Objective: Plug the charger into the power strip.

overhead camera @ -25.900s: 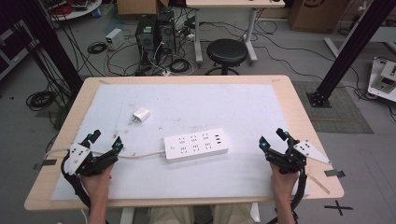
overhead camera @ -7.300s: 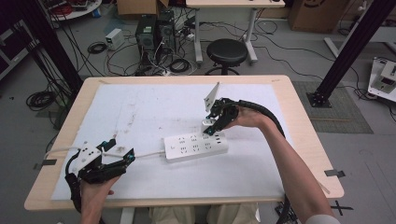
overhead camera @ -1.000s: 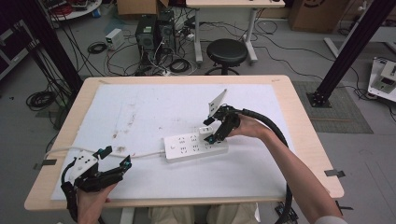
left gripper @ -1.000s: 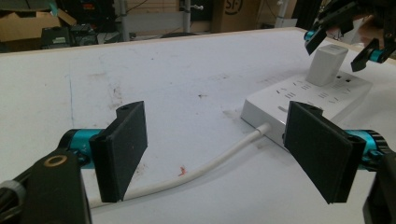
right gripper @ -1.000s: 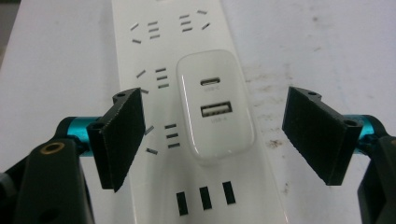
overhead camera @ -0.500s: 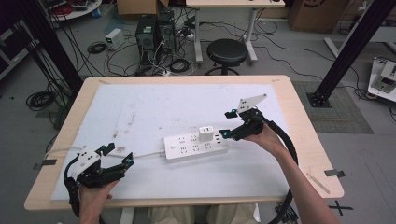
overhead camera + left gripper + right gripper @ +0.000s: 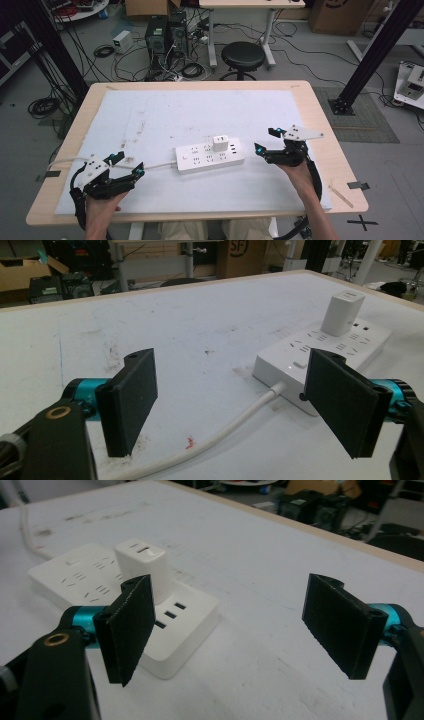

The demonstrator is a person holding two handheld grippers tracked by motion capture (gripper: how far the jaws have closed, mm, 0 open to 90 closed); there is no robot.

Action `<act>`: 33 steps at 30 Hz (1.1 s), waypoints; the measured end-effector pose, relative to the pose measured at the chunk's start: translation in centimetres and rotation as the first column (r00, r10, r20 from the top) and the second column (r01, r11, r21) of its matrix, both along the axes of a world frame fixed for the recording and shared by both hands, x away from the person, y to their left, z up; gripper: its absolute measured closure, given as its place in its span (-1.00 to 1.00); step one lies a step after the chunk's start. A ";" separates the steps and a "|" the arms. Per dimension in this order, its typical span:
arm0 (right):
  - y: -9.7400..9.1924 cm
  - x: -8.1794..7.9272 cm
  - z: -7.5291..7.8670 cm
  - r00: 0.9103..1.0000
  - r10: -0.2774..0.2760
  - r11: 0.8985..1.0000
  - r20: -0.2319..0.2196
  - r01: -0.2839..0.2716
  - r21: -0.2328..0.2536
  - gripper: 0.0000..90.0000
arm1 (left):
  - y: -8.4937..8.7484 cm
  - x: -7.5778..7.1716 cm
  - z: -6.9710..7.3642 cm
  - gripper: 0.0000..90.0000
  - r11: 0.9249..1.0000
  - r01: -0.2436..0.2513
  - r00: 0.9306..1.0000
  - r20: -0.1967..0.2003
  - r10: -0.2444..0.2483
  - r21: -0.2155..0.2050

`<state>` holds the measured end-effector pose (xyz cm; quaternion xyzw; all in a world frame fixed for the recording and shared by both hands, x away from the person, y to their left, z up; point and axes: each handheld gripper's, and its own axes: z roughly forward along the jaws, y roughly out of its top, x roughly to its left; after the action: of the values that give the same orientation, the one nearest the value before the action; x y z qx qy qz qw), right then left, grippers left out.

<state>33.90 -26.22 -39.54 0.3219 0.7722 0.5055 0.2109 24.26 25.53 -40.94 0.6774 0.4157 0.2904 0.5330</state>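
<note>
Charger (image 7: 220,144) stands plugged into strip (image 7: 210,156), between both tongs.

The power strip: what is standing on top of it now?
A white charger stands upright, plugged into the power strip toward its right end. The other sockets are bare. The charger's prongs and the socket beneath it are covered, so they cannot be seen.
</note>
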 end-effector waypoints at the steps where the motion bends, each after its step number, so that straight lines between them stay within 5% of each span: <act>1: 0.0 0.0 0.0 1.000 0.000 1.000 0.000 0.000 0.000 -0.51 | 0.0 0.0 0.0 -0.52 1.000 0.000 1.000 0.000 0.000 0.000; 5: -0.7 -1.3 -0.6 0.995 -0.092 0.995 0.033 0.091 0.029 -0.51 | -0.1 0.1 0.0 -0.53 1.000 0.001 1.000 -0.002 -0.001 0.001; 6: -1.0 -1.9 -1.0 0.987 -0.154 0.987 0.041 0.152 0.043 -0.51 | 0.0 0.2 0.0 -0.52 1.000 0.000 1.000 0.001 0.000 0.003; 9: -1.2 -2.6 -1.4 0.975 -0.218 0.974 0.039 0.215 0.071 -0.51 | 0.1 0.3 0.1 -0.53 1.000 -0.001 1.000 0.005 0.001 0.000; 13: -1.3 -2.9 -1.5 0.971 -0.234 0.970 0.047 0.231 0.076 -0.52 | 0.3 0.2 0.0 -0.52 1.000 -0.005 1.000 0.004 0.005 0.001; 14: -1.4 -3.7 -1.8 0.956 -0.288 0.955 0.063 0.282 0.087 -0.52 | 0.4 0.2 0.0 -0.52 1.000 -0.006 1.000 0.002 0.006 0.000; 19: -1.6 -4.3 -2.1 0.950 -0.305 0.949 0.061 0.299 0.099 -0.52 | 0.6 0.2 0.0 -0.52 1.000 -0.012 1.000 0.000 0.012 -0.005; 33: -2.0 -4.4 -2.8 0.954 -0.300 0.950 0.028 0.296 0.103 -0.52 | 0.6 0.3 0.0 -0.52 1.000 -0.010 1.000 0.001 0.010 -0.005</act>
<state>29.53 -28.20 -42.36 0.4336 0.6846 0.5117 0.2854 24.56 26.13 -40.98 0.6738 0.4195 0.2923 0.5334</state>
